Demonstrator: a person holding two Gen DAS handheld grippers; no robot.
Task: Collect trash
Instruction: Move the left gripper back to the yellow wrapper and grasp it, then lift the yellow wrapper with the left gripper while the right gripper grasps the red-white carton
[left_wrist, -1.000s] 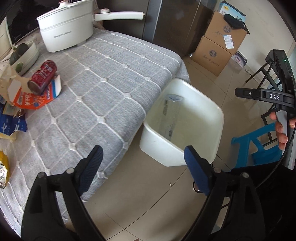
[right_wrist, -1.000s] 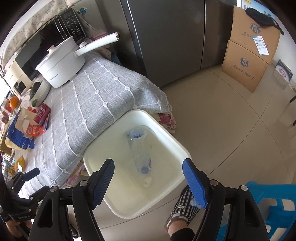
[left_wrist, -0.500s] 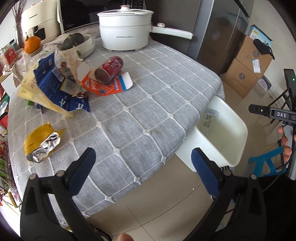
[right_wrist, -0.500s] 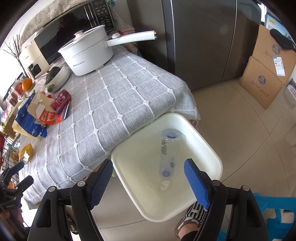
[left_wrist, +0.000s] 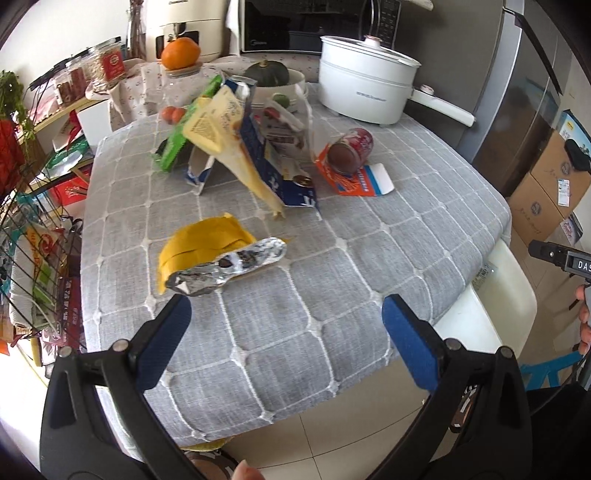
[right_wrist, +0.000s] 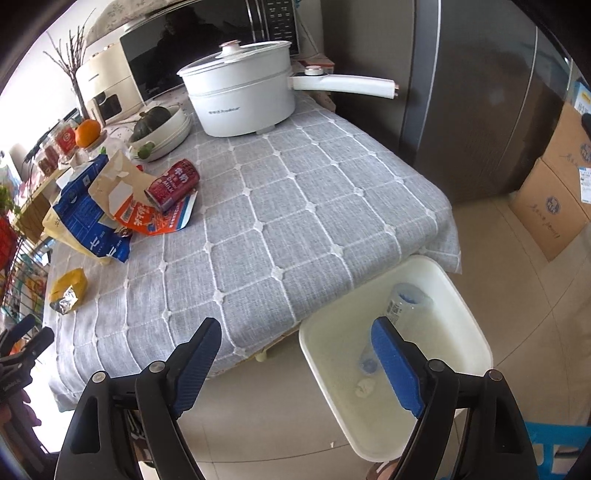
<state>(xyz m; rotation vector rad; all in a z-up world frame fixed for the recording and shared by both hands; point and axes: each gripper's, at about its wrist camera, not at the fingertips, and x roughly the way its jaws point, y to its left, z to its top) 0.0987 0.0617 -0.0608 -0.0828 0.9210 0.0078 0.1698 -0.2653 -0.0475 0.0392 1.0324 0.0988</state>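
Observation:
On the grey quilted tablecloth (left_wrist: 406, 229) lies trash: a yellow foil wrapper (left_wrist: 214, 254), a red can (left_wrist: 351, 149) on a flattened orange carton (left_wrist: 354, 184), and torn blue and yellow cartons (left_wrist: 258, 155). My left gripper (left_wrist: 284, 314) hangs open and empty over the table's near edge, just short of the wrapper. Beside the table a white bin (right_wrist: 476, 332) holds a clear plastic bottle (right_wrist: 402, 306) and a small white scrap (right_wrist: 364, 387). Between table edge and bin, my right gripper (right_wrist: 295, 328) has empty jaws that are opening. The can (right_wrist: 173, 184) and wrapper (right_wrist: 68, 290) lie far left of it.
A white electric pot (right_wrist: 240, 99) with a long handle and a bowl holding a green squash (right_wrist: 159, 125) stand at the table's back. A wire rack (left_wrist: 29, 240) is at the left, with a fridge (right_wrist: 480, 92), cardboard boxes (right_wrist: 554, 192) and a blue stool (right_wrist: 554, 443) at the right.
Both views swung from the bin towards the table. The left gripper moved over the table edge near the wrapper and spread its jaws wider. The right gripper's jaws widened a little.

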